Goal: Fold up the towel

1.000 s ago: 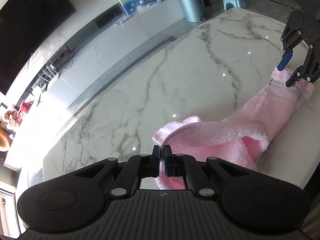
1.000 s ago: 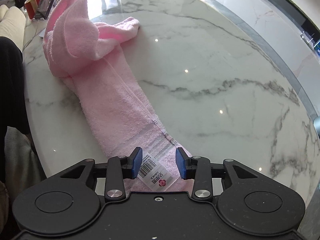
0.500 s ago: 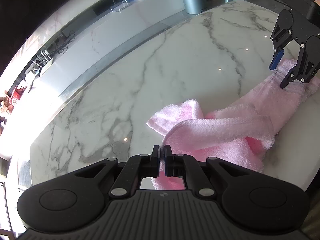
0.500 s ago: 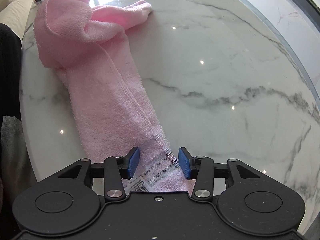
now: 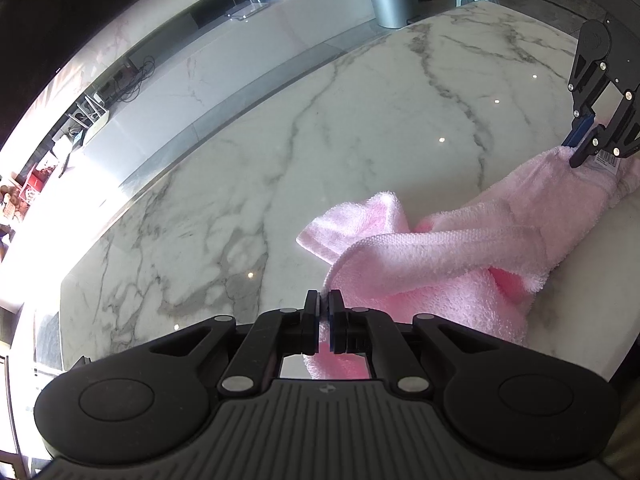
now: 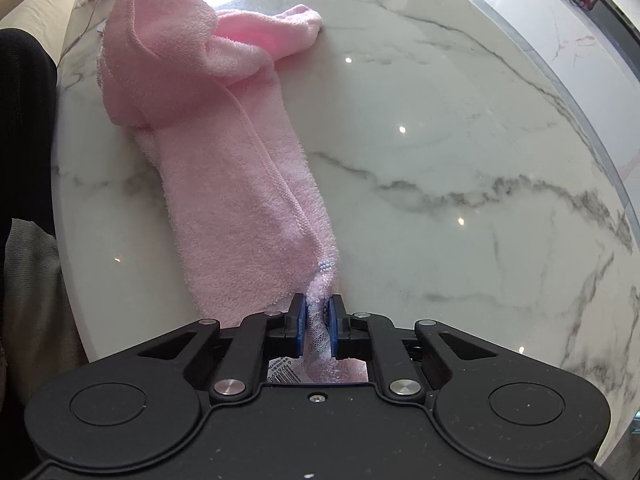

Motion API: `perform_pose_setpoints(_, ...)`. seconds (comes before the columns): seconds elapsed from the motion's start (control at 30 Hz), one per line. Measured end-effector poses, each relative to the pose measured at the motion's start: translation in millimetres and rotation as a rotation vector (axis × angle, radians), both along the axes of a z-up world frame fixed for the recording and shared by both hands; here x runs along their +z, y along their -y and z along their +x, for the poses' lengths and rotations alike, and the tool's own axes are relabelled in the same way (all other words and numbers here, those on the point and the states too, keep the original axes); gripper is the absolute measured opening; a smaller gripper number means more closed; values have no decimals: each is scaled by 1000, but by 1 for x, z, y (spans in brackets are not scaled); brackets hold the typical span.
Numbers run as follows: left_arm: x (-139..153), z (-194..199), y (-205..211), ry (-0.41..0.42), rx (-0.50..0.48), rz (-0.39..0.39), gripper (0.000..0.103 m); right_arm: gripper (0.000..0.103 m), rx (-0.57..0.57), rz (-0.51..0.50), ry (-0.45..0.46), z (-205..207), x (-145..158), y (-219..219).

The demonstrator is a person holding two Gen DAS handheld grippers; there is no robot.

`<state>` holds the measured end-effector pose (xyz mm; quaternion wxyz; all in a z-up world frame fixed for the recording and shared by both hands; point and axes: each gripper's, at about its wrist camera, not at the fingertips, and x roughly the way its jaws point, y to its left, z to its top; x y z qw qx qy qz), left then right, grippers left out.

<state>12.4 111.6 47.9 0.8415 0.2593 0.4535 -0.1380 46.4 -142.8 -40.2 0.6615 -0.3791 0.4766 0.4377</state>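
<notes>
The right gripper [image 6: 319,312] points down at a white marble table [image 6: 460,152] with grey veins. Its jaws are closing, and the blue pads [image 6: 300,322] already pinch the near end of a pink towel [image 6: 240,200], at its woven border strip. A barcode label [image 6: 285,372] on the towel shows just behind the pads. From there the towel runs away up and to the left as a long, loosely bunched band lying on the marble. At its far end it lifts off the table in a hooded fold, while one corner stays on the marble to the right. A dark sleeve [image 6: 24,120] fills the left edge.
</notes>
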Motion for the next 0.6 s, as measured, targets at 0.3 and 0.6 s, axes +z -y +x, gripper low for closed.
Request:
perform_pose_setpoints(0.3,4,-18,4,-4,8,-8,3,10,-50,-47,74,-28,19,33)
perform_pose_setpoints(0.6,4,-41,6,-6,41,-21,3,10,-276,-79,176,-40,44,101)
